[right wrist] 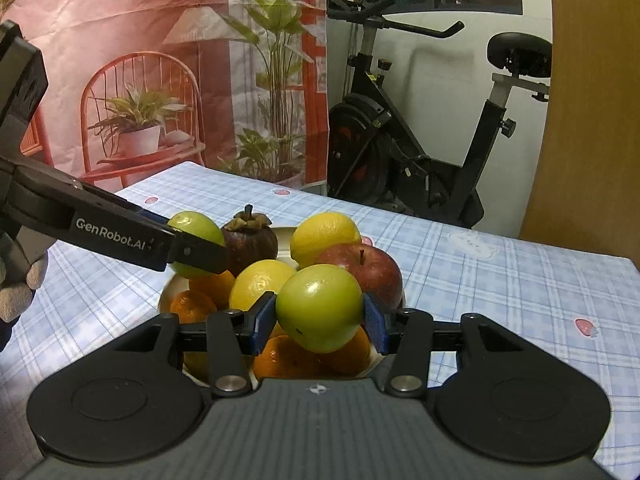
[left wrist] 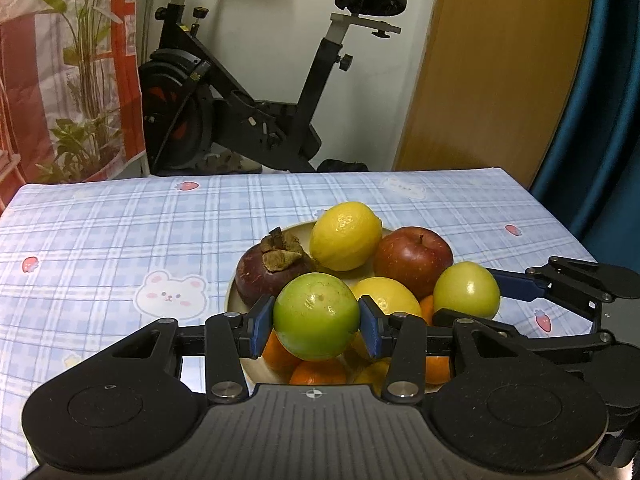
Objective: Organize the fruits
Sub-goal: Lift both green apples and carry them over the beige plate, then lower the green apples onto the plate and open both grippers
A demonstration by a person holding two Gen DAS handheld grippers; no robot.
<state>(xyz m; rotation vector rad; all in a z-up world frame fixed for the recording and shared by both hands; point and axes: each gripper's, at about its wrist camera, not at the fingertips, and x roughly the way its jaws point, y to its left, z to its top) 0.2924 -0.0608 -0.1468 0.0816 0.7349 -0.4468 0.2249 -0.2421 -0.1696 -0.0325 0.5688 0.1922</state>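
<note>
**Green fruit in each gripper, held over a full plate**

Green and smooth, a round fruit (left wrist: 316, 316) sits pinched between the blue pads (left wrist: 258, 328) of the left gripper (left wrist: 316, 326) in the left wrist view, one pad on each flank at its widest part, which looks like the sensible hold for something that would roll. Just beyond and below the jaws lies the plate (left wrist: 232, 300), piled with a dark mangosteen (left wrist: 268, 270), a lemon (left wrist: 346, 236), a red apple (left wrist: 414, 260), a second lemon (left wrist: 386, 296) and oranges (left wrist: 318, 372) under the held fruit. To the right of the jaws, the right gripper (left wrist: 466, 290) reaches in from the side, clamped on a second green fruit (left wrist: 466, 290). Both pieces hang above the pile without resting on it; I judge they are being sorted out of it, or added, and cannot tell which.

Under everything lies a pale blue checked cloth (left wrist: 120, 240) with bears and strawberries, soft and flat, so a round fruit set there may wander. Behind the table stand an exercise bike (left wrist: 248, 92), a wooden door (left wrist: 500, 64) and a printed backdrop (left wrist: 60, 60) of plants.

From the right wrist view, the right gripper (right wrist: 320, 314) squeezes its yellow-green fruit (right wrist: 320, 308) the same way, pads on opposite sides. Past the jaws the plate (right wrist: 166, 300) shows the apple (right wrist: 378, 268), mangosteen (right wrist: 250, 240), both lemons (right wrist: 324, 234) and oranges (right wrist: 192, 306). To the left of the jaws, the left gripper (right wrist: 196, 248) crosses in holding its green fruit (right wrist: 194, 226), with a gloved hand (right wrist: 20, 284) at the edge. Cloth (right wrist: 500, 280) spreads bare to the right of the jaws, with the bike (right wrist: 420, 140) and backdrop (right wrist: 140, 60) beyond.
</note>
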